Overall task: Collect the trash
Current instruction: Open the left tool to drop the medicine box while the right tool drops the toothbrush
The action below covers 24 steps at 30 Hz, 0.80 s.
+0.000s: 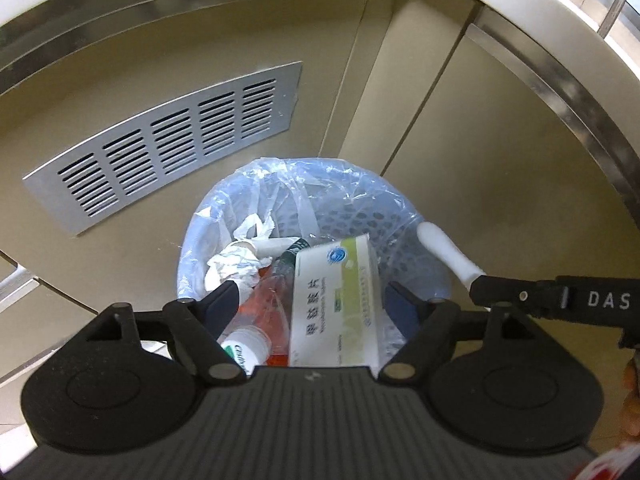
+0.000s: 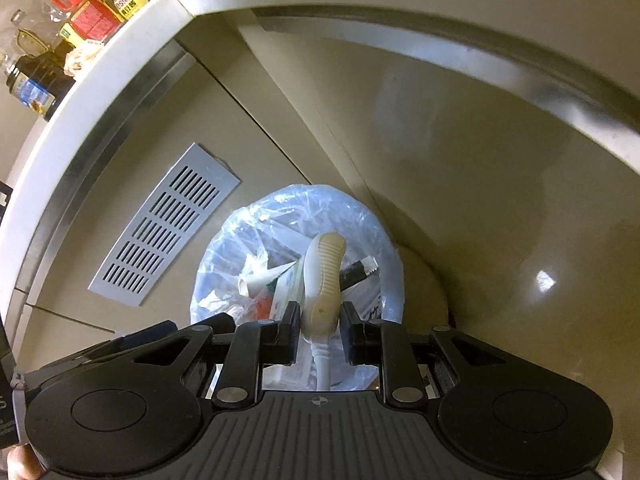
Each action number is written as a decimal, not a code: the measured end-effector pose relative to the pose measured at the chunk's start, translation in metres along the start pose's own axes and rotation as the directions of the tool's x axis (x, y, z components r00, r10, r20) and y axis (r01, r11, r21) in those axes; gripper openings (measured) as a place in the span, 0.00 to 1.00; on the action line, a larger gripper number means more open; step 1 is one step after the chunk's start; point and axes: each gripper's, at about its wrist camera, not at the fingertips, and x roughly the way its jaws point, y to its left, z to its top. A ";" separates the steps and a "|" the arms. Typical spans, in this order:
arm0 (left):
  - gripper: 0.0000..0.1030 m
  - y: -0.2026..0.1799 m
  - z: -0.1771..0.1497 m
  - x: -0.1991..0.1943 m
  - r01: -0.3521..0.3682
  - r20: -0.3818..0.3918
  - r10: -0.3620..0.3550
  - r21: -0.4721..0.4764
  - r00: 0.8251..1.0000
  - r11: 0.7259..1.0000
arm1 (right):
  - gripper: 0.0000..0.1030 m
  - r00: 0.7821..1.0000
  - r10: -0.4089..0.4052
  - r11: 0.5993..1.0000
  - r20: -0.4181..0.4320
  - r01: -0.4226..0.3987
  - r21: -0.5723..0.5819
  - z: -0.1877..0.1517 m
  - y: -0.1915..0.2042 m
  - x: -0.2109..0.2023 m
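I can read "DAS" in white letters on the black arm of the right claw [image 1: 476,286]. The white-and-green box [image 1: 336,300] carries large Chinese characters, 甲钴胺片. The small white bottle [image 1: 246,350] shows "Ce...", cut off.

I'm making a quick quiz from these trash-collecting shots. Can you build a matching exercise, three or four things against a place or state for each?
Things:
1. white handle
2. medicine box
3. left gripper
4. vent grille

States or places:
A. fixed to the cabinet panel behind the bin
B. lying in the lined bin among the trash
C. clamped in the right gripper
D. open, above the bin

Pairs: 1-C, 2-B, 3-D, 4-A
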 end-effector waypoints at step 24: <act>0.75 0.032 -0.008 -0.016 -0.053 -0.013 0.053 -0.066 0.999 0.996 | 0.45 0.999 -0.040 0.996 0.002 0.040 0.078 0.002 0.000 0.044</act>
